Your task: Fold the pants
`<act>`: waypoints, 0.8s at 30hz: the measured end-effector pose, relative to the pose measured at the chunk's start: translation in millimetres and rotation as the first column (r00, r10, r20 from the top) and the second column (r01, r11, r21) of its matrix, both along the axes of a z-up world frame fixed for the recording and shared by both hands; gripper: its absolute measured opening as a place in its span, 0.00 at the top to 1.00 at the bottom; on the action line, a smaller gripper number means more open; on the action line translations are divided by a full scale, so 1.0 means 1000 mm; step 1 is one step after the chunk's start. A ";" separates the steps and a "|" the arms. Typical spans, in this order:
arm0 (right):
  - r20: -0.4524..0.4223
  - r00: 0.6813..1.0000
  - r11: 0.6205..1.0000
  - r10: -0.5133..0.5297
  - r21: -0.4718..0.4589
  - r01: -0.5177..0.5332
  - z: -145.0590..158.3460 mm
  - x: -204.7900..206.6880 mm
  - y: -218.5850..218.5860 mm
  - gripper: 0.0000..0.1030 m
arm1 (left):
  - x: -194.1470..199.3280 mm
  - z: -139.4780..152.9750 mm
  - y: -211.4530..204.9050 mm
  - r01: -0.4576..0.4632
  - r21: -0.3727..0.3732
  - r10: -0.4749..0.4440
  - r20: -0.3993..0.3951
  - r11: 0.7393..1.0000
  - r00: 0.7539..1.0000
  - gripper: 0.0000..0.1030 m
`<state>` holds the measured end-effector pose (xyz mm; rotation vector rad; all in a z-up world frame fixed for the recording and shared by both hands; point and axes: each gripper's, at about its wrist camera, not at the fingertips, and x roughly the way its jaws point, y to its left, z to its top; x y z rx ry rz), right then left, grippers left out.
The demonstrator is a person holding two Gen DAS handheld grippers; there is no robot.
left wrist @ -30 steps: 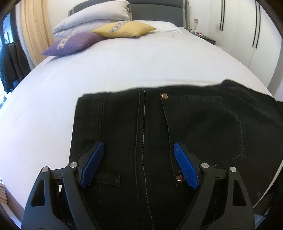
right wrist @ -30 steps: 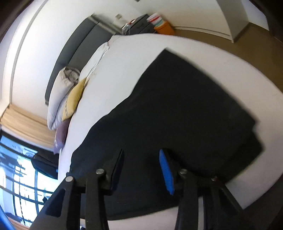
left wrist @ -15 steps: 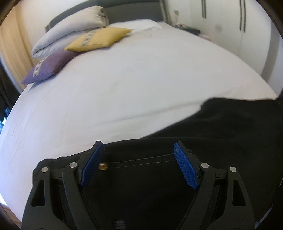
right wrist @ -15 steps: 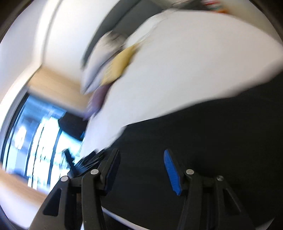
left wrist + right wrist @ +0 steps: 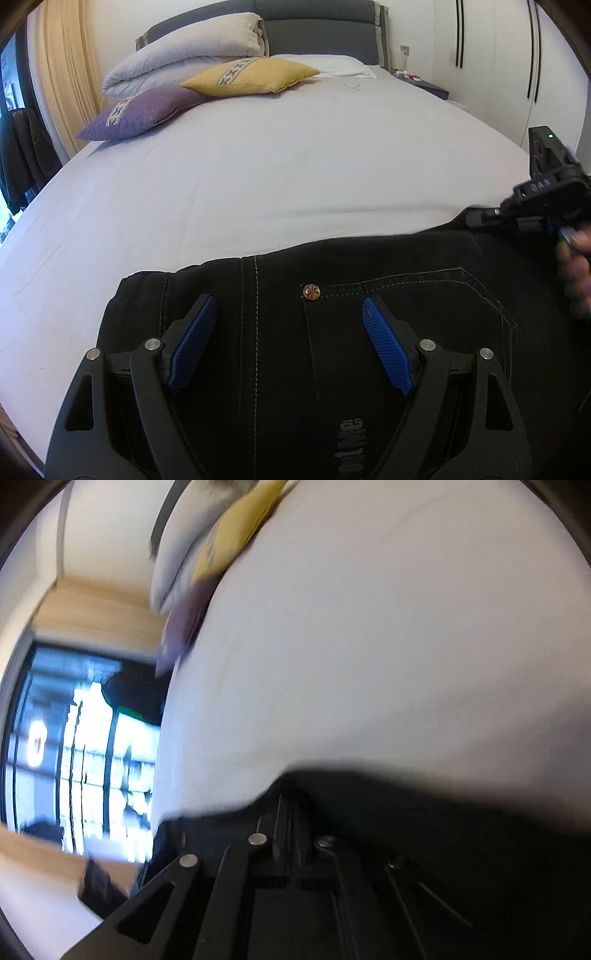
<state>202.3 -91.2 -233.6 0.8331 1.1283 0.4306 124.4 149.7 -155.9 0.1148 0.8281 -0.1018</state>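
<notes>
Black jeans (image 5: 369, 332) lie folded on the white bed (image 5: 277, 166), with a back pocket and a copper rivet facing up. My left gripper (image 5: 290, 321) is open just above the jeans near their waistband edge, its blue pads (image 5: 388, 350) spread apart and holding nothing. My right gripper (image 5: 291, 834) has its fingers together at the far edge of the jeans (image 5: 443, 830); the view is blurred, and it looks shut on that fabric edge. It also shows in the left wrist view (image 5: 476, 218) at the jeans' right far edge.
A purple cushion (image 5: 144, 110), a yellow cushion (image 5: 255, 75) and grey pillows (image 5: 192, 51) lie at the head of the bed. White wardrobe doors (image 5: 517, 55) stand to the right. A window (image 5: 74, 757) and curtain are to the left.
The right gripper has swung to the far edge of the jeans and closed from open. The left gripper has shifted over the jeans and stays open.
</notes>
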 end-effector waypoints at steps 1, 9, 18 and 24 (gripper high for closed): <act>0.008 1.000 0.999 -0.023 -0.023 0.023 0.003 0.003 -0.006 1.00 | 0.003 -0.001 0.000 -0.003 -0.003 0.003 -0.001 1.000 1.000 0.21; 0.119 0.992 0.997 -0.034 0.075 0.025 0.048 -0.060 -0.018 0.48 | 0.004 -0.008 -0.007 -0.010 0.011 0.010 0.000 1.000 1.000 0.21; 0.054 0.962 0.959 -0.267 0.116 0.259 0.002 -0.198 -0.158 1.00 | 0.006 -0.013 -0.010 -0.019 0.037 0.020 -0.013 0.999 1.000 0.21; 0.049 0.831 0.831 -0.555 -0.011 0.556 0.019 -0.312 -0.297 1.00 | 0.009 -0.009 -0.015 -0.042 0.071 0.045 -0.035 0.997 0.998 0.20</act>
